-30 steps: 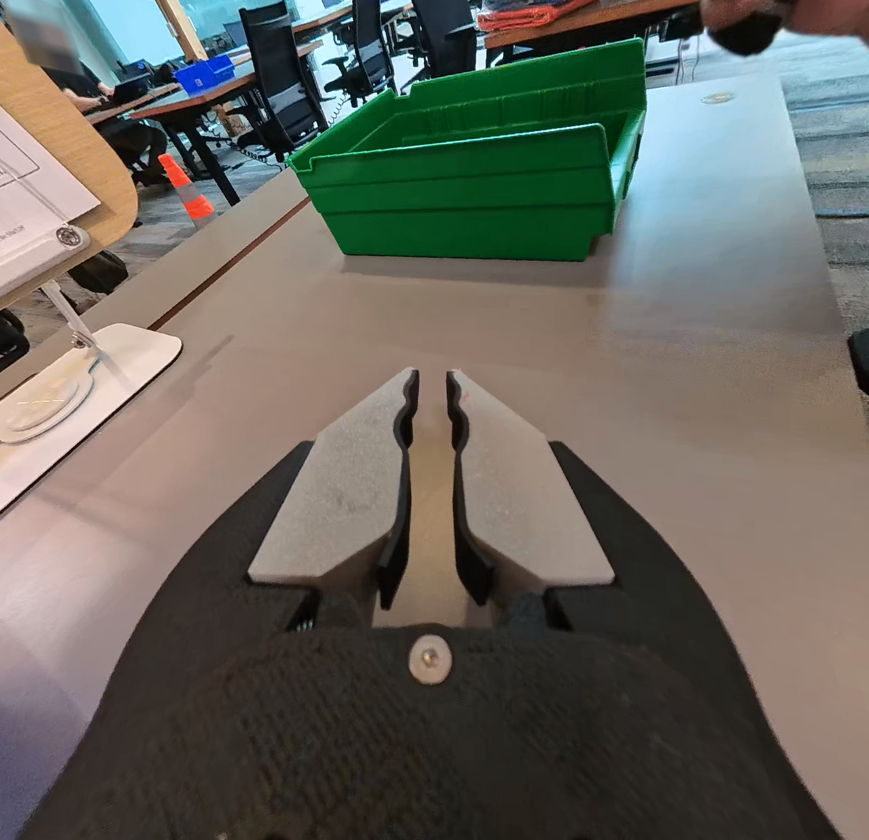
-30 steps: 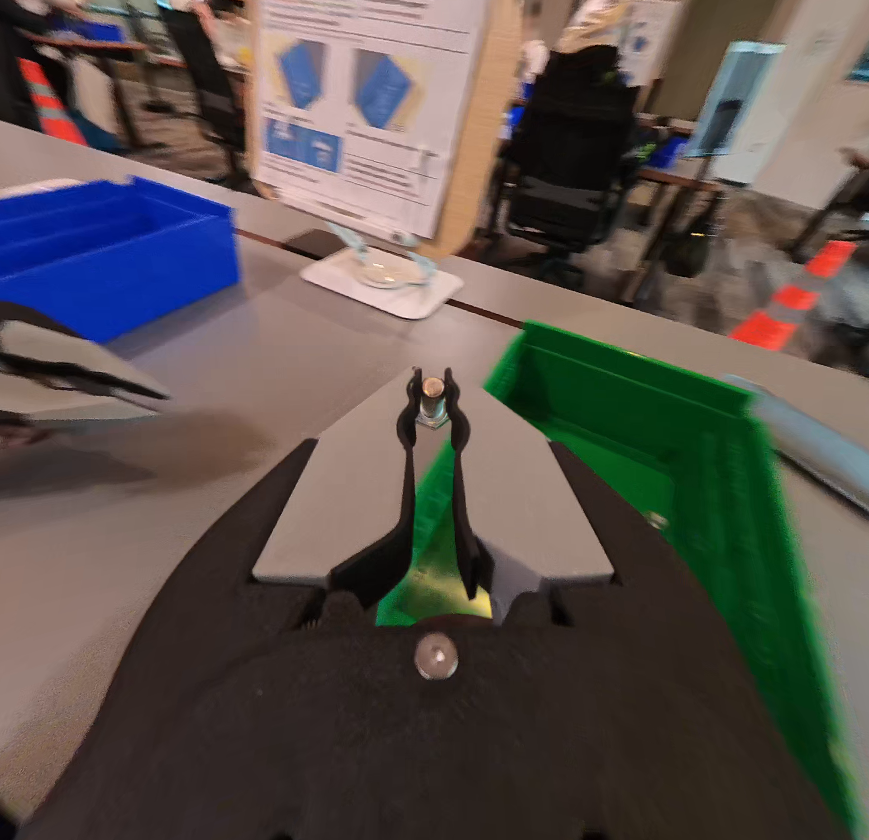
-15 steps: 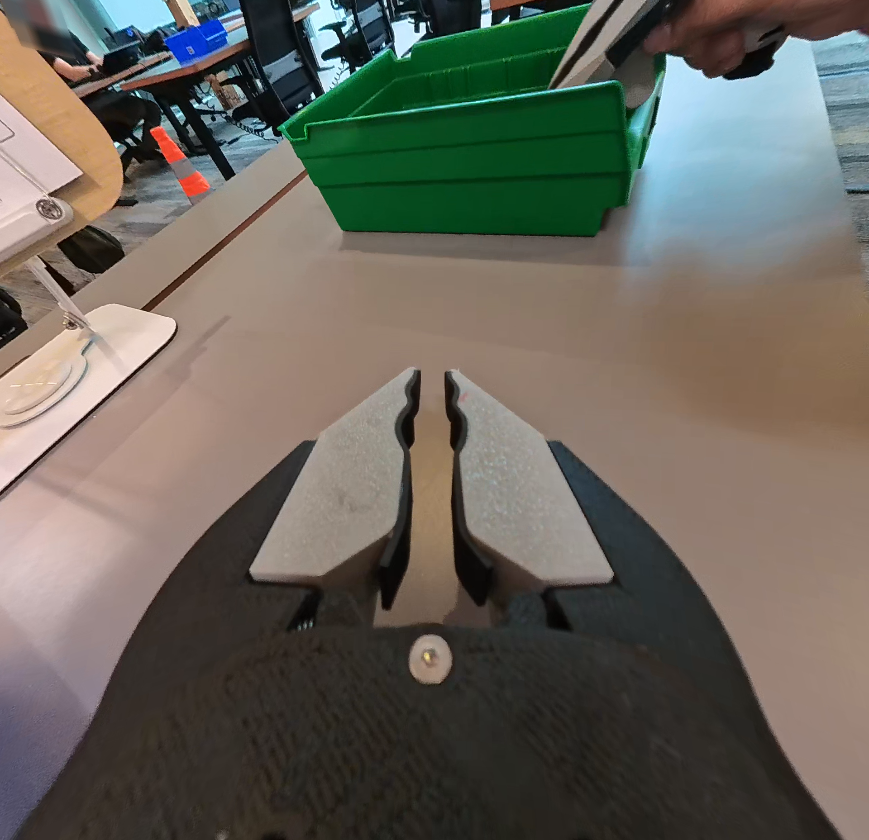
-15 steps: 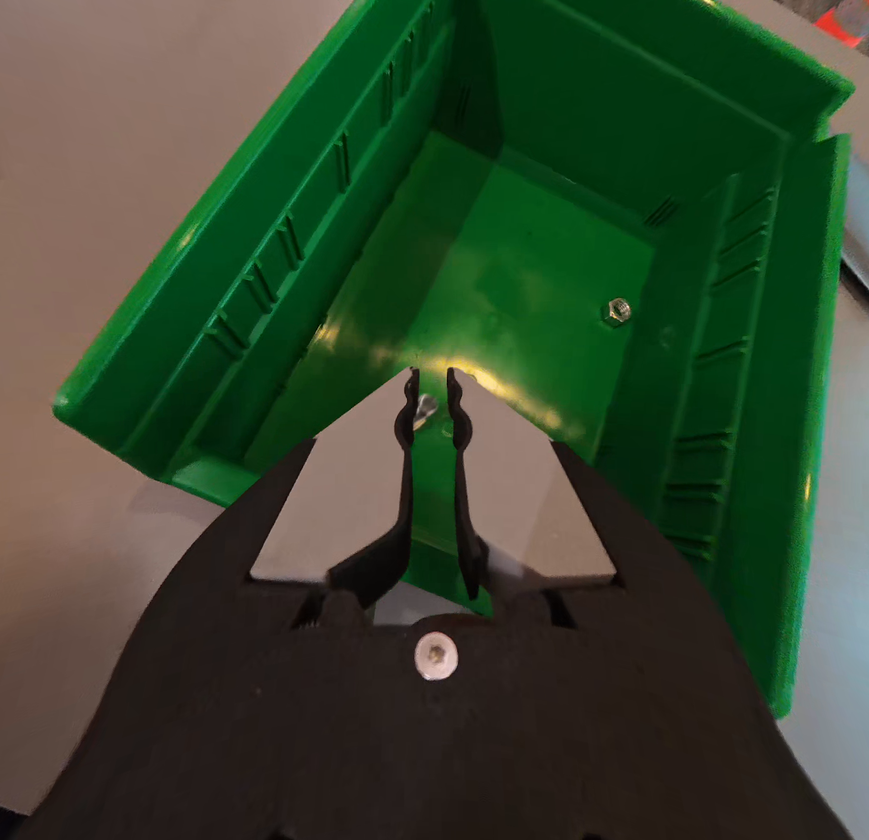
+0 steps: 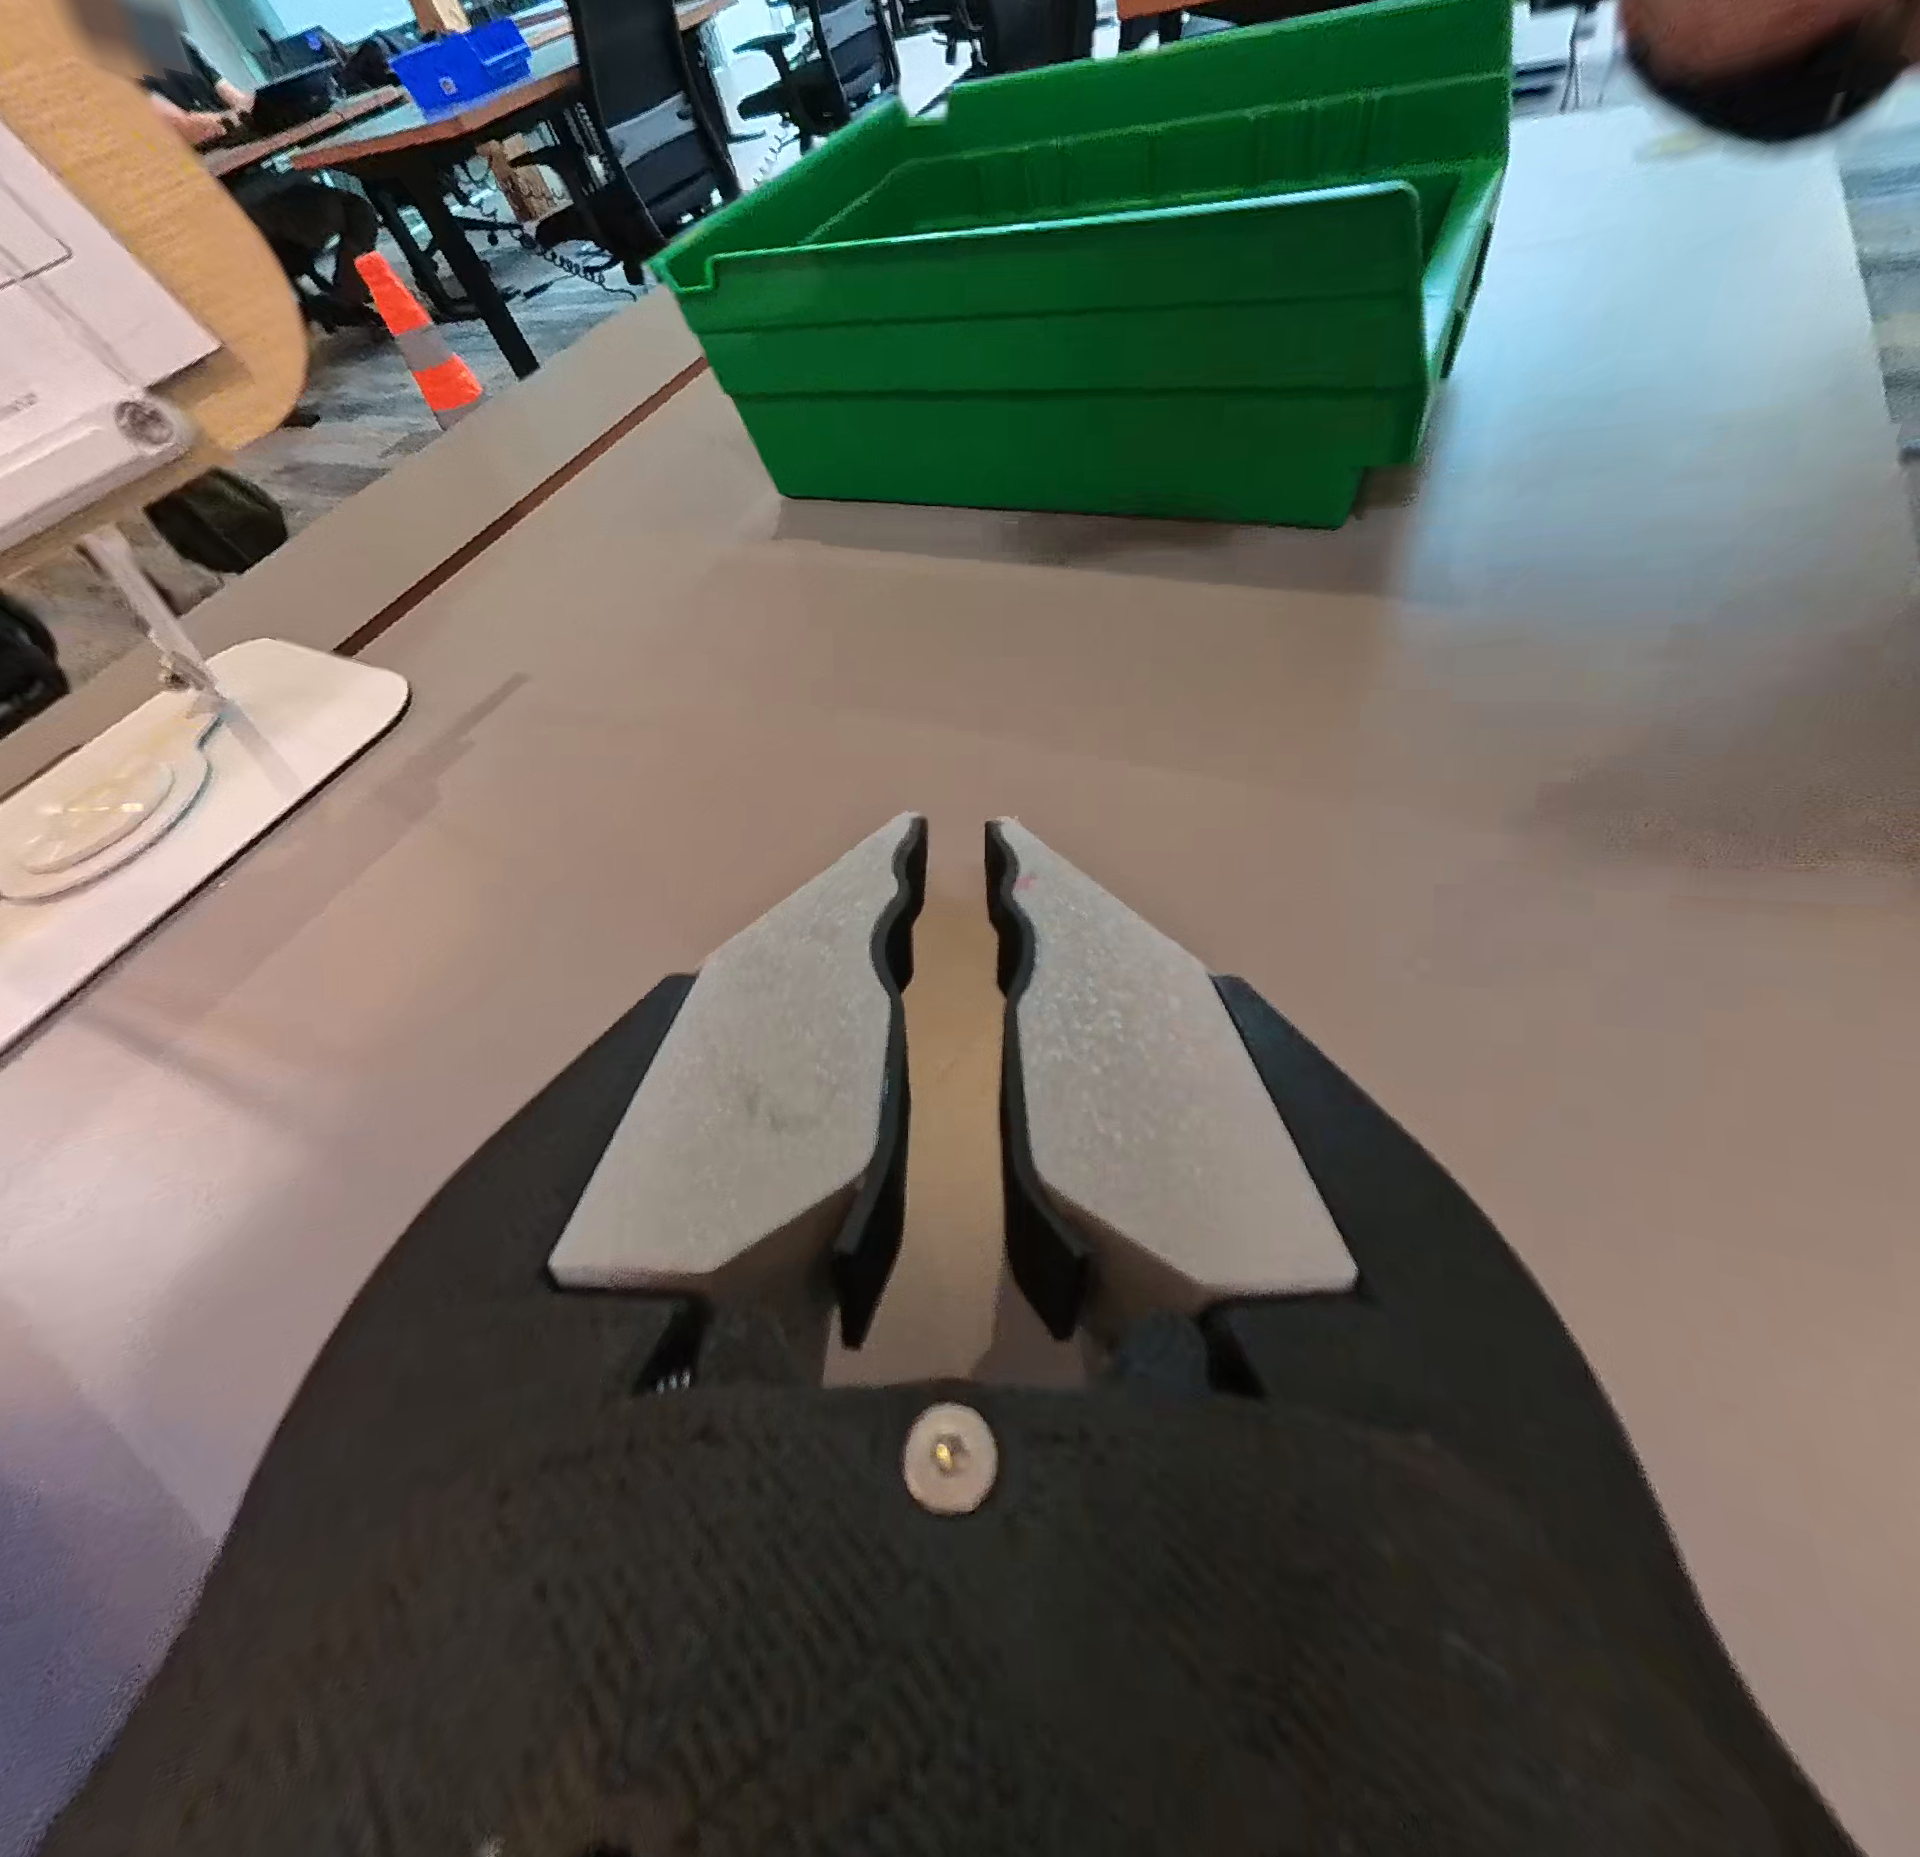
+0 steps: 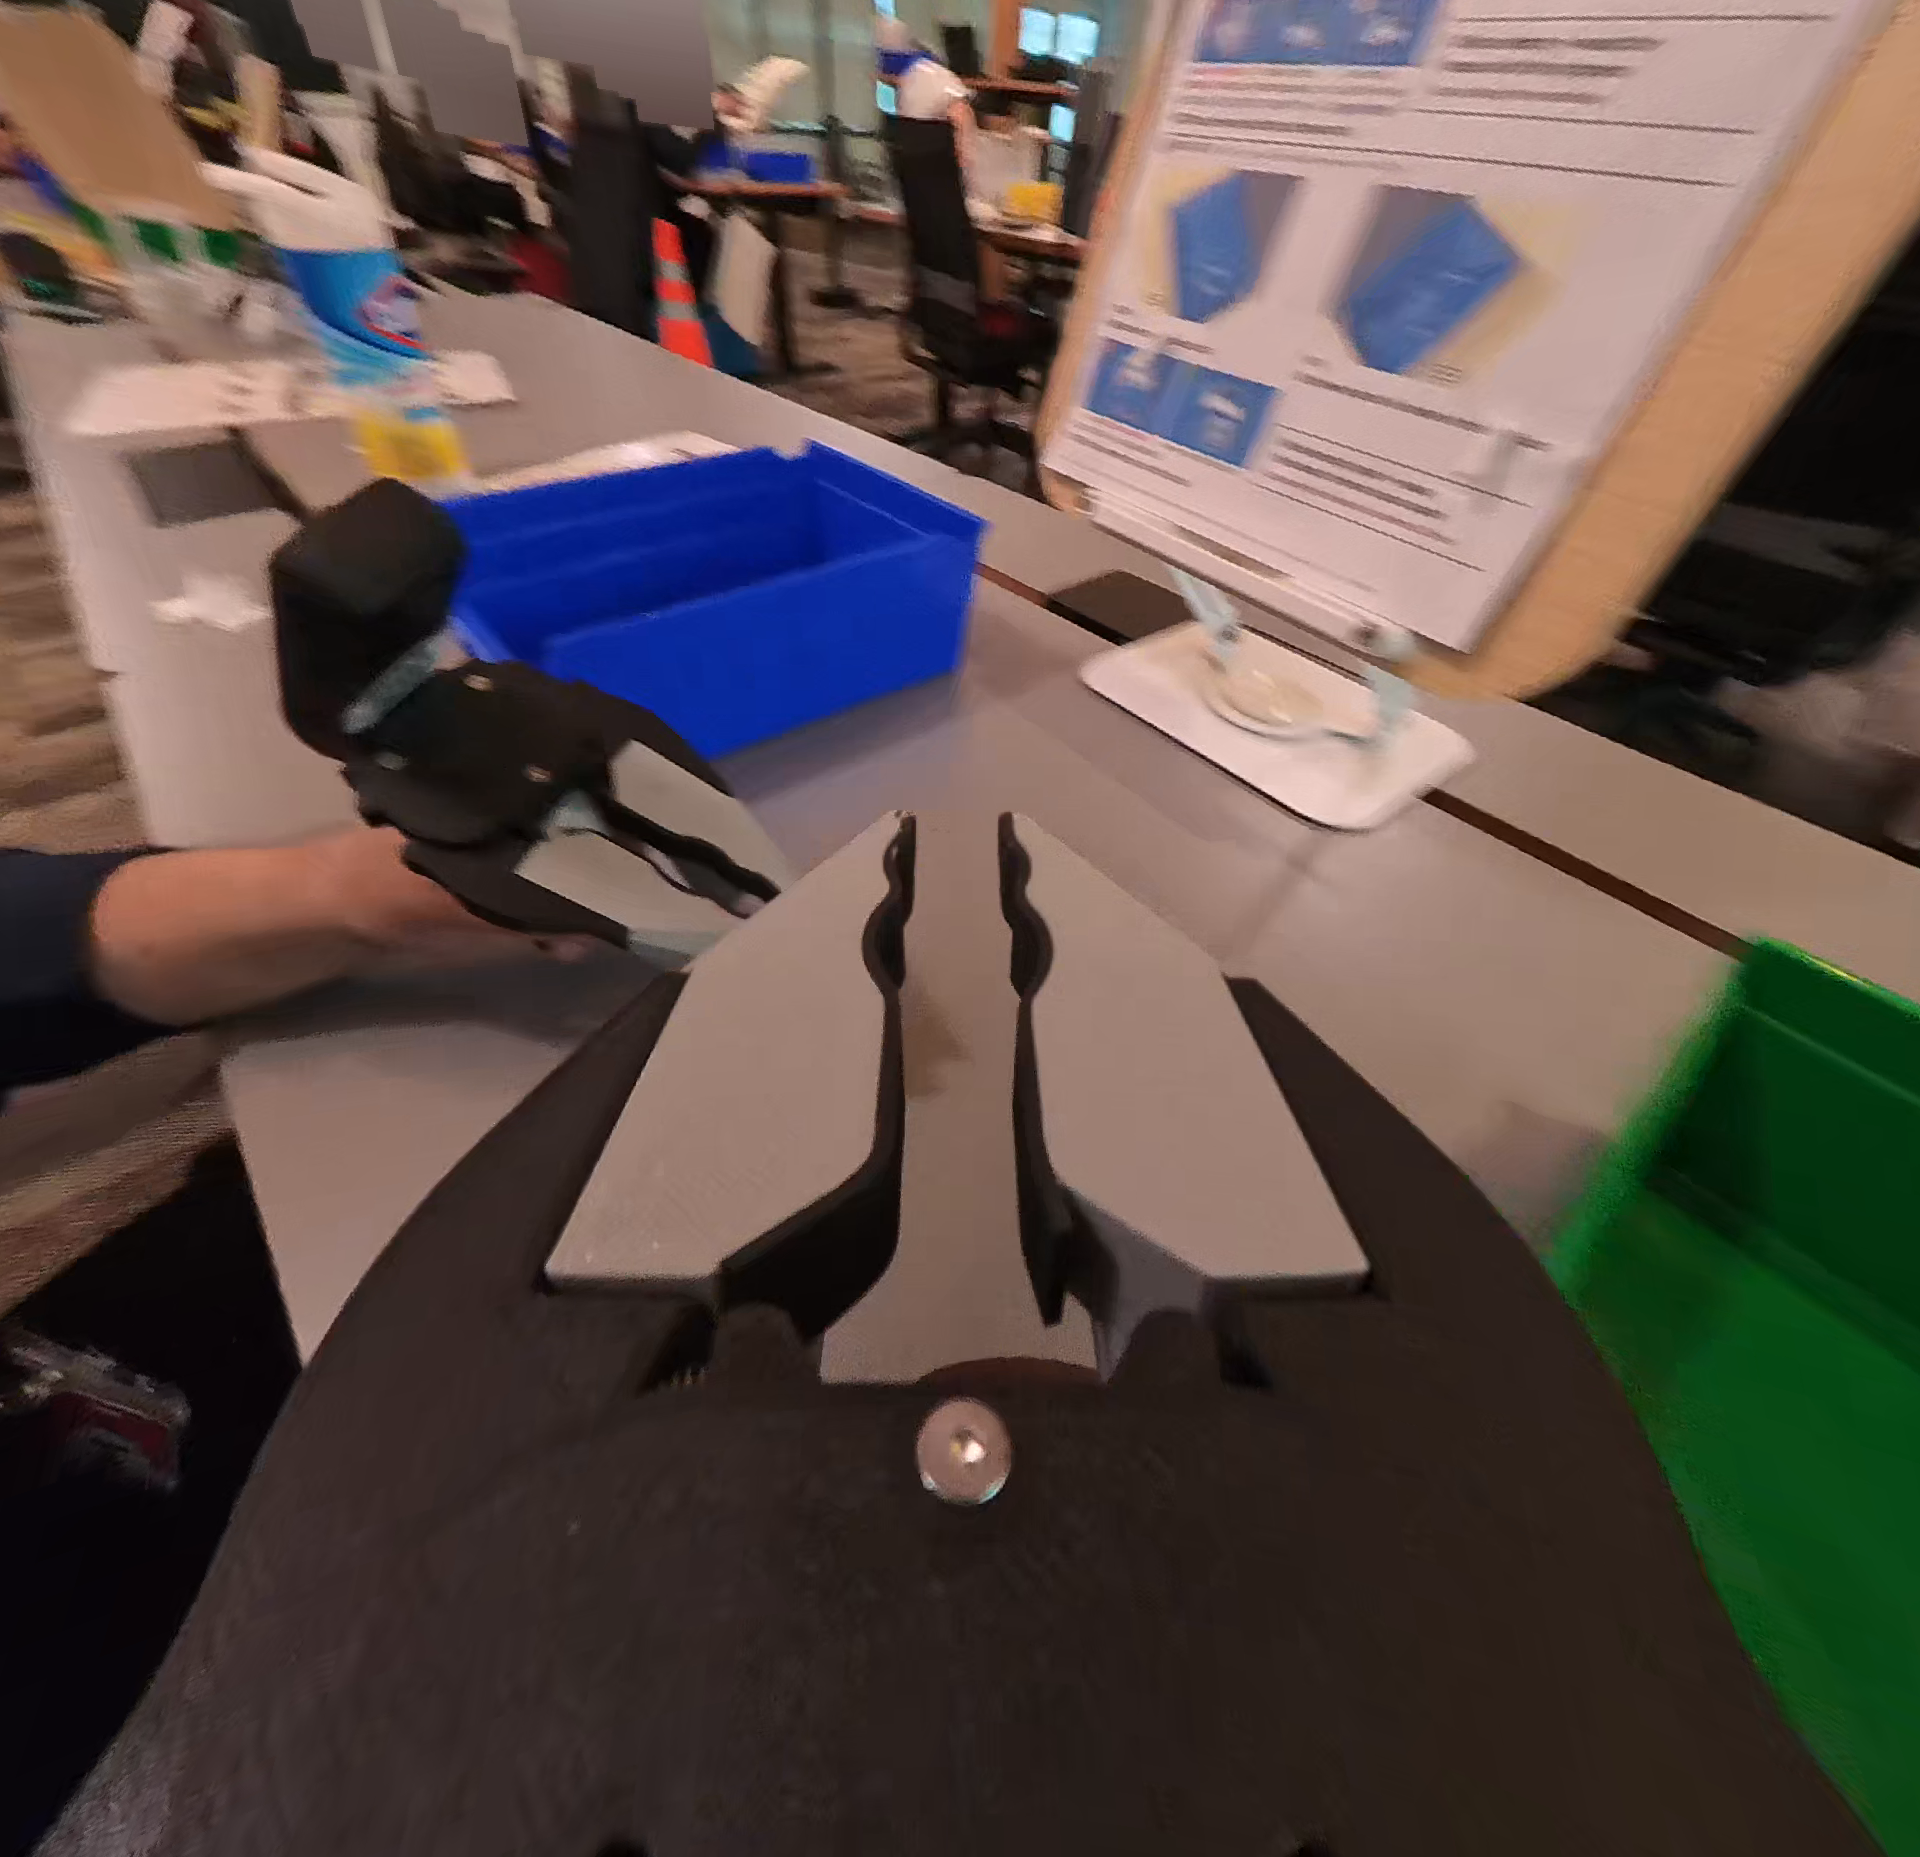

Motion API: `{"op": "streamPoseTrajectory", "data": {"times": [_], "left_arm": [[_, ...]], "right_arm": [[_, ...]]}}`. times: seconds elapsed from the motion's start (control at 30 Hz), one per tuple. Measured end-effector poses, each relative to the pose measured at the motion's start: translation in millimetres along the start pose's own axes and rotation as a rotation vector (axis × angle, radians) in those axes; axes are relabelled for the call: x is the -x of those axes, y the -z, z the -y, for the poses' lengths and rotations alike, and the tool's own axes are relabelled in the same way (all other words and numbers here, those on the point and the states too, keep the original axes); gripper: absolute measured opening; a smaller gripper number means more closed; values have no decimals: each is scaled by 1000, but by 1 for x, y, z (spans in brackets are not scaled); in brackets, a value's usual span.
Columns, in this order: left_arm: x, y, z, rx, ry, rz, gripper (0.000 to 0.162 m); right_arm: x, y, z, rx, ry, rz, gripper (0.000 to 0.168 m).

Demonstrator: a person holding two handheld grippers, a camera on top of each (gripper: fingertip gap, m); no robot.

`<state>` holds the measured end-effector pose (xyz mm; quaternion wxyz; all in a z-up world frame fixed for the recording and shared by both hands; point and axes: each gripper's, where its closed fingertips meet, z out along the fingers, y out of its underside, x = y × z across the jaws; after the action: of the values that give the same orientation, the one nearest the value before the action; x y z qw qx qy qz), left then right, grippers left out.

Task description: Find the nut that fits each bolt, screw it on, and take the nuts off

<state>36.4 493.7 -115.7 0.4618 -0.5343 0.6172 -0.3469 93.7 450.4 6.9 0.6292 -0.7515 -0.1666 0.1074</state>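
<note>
No nut or bolt shows in either view. My left gripper (image 5: 956, 831) hovers low over the grey table (image 5: 1195, 685), its jaws slightly apart with nothing between them. The green bin (image 5: 1060, 353) stands ahead of it; its inside is hidden. My right gripper (image 6: 956, 825) is above the table, jaws slightly apart and empty. The green bin's corner (image 6: 1766, 1236) is at its lower right. The left gripper also shows in the right wrist view (image 6: 764, 888), held by a hand at the left. The hand on the right gripper is a blur at the top right of the left wrist view (image 5: 1766, 41).
A blue bin (image 6: 748, 623) stands at the back left. A sign board (image 6: 1455, 249) on a white base (image 6: 1278, 727) stands at the table's far edge; the base also shows in the left wrist view (image 5: 208, 747). A spray bottle (image 6: 353, 290) and office chairs are beyond. The tips of one gripper are about 15 cm away from the tips of the other.
My right gripper was shut on a bolt, dipped into the green bin and let it go; it has lifted out empty and swung left. My left gripper has barely moved.
</note>
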Motion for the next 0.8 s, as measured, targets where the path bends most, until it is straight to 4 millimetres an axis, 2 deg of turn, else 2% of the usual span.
{"op": "streamPoseTrajectory", "data": {"times": [0.07,0.1,0.2,0.27,0.33,0.4,0.47,0.53,0.6,0.67,0.8], "left_arm": [[7,15,4,-17,88,11,10],[14,29,9,-38,125,30,11],[54,93,20,-50,199,141,14],[91,144,20,-23,267,230,20],[137,197,18,-24,262,381,20],[176,230,-4,73,248,470,20],[191,232,-44,245,324,380,24],[191,223,-83,407,410,244,28],[204,220,-115,540,391,242,29],[214,216,-133,620,372,239,28],[215,209,-158,796,394,210,28]], "right_arm": [[14,-33,0,-30,-19,34,15],[18,-49,-4,-35,-24,45,16],[22,-90,-26,-1,-25,91,19],[21,-107,-40,11,-42,118,20],[21,-115,-51,23,-65,149,21],[23,-115,-58,45,-92,162,22],[28,-112,-56,27,-85,184,20],[29,-110,-58,28,-90,187,20],[30,-109,-60,33,-113,199,20],[29,-109,-61,30,-144,205,20],[28,-108,-62,34,-166,208,21]]}}
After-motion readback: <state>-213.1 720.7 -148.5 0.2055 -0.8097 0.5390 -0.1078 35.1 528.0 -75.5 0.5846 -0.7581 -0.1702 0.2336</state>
